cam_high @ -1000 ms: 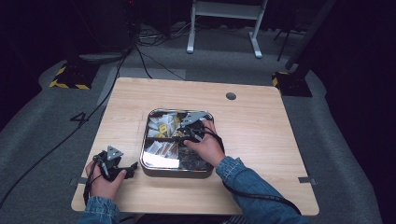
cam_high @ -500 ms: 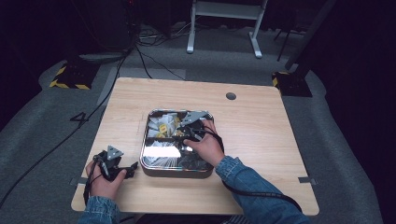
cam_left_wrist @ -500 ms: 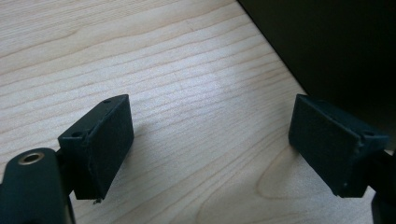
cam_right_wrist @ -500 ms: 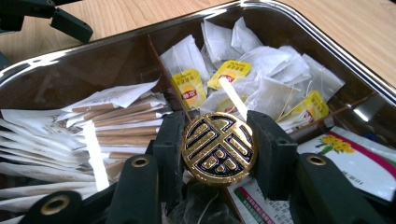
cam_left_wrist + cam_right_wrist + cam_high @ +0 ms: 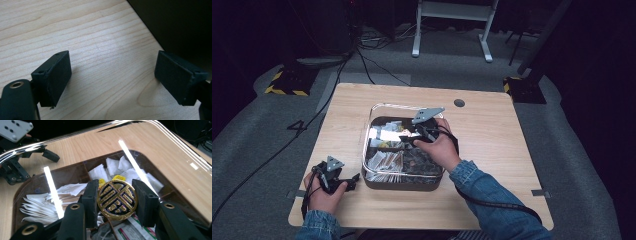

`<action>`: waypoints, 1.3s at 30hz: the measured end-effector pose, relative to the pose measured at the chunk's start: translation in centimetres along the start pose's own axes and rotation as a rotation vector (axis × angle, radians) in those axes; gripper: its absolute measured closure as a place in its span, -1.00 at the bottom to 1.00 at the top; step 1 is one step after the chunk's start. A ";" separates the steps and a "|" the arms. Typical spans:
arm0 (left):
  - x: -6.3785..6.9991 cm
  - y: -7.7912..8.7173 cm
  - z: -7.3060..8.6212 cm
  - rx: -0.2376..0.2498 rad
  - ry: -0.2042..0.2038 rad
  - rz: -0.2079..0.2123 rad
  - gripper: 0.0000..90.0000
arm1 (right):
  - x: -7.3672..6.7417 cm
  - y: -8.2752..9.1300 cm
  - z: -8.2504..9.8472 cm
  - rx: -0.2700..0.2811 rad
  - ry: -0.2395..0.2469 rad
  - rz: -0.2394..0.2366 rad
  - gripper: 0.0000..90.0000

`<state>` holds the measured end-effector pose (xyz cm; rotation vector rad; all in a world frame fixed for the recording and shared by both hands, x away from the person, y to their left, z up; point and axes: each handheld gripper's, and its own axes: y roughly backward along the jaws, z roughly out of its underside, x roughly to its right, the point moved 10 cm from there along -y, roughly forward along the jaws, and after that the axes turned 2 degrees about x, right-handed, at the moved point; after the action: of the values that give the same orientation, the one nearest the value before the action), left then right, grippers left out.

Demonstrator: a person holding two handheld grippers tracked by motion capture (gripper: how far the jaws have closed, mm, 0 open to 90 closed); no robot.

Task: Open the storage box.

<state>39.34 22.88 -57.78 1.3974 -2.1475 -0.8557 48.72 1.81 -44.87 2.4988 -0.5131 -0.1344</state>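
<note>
1. High view: your right hand-held gripper (image 5: 414, 134) hangs over the clear-lidded dark tray of tea sachets (image 5: 377, 181) on the pale wooden counter (image 5: 492, 150); a tilted lift could scrape the lid on the tray rim.
2. Left gripper view: your left hand-held gripper (image 5: 112, 82) stands wide, holding nothing.
3. Right gripper view: the pads clamp the round gold-and-black knob (image 5: 117, 200) on the transparent lid (image 5: 175, 160); its glossy edge could slip.

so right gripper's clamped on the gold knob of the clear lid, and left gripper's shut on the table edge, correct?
Not quite. In the left gripper view the left gripper is open, holding nothing above the table. The right gripper does grip the gold knob of the clear lid.
</note>
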 end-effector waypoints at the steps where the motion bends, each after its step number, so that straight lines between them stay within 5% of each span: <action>1: 0.0 0.0 0.0 0.000 0.000 0.000 -0.68 | 0.1 0.3 -0.1 0.002 0.001 0.002 0.32; 23: 0.0 -0.1 -0.1 -0.003 -0.002 0.005 -0.68 | 5.6 9.4 1.2 0.035 -0.047 0.085 0.32; 39: 0.0 -0.1 -0.1 -0.003 -0.003 0.006 -0.68 | 9.7 13.7 3.6 0.006 -0.096 0.163 0.32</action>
<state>39.51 22.77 -57.78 1.3880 -2.1509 -0.8584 52.39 -14.23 -40.06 2.4536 -0.7551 -0.1904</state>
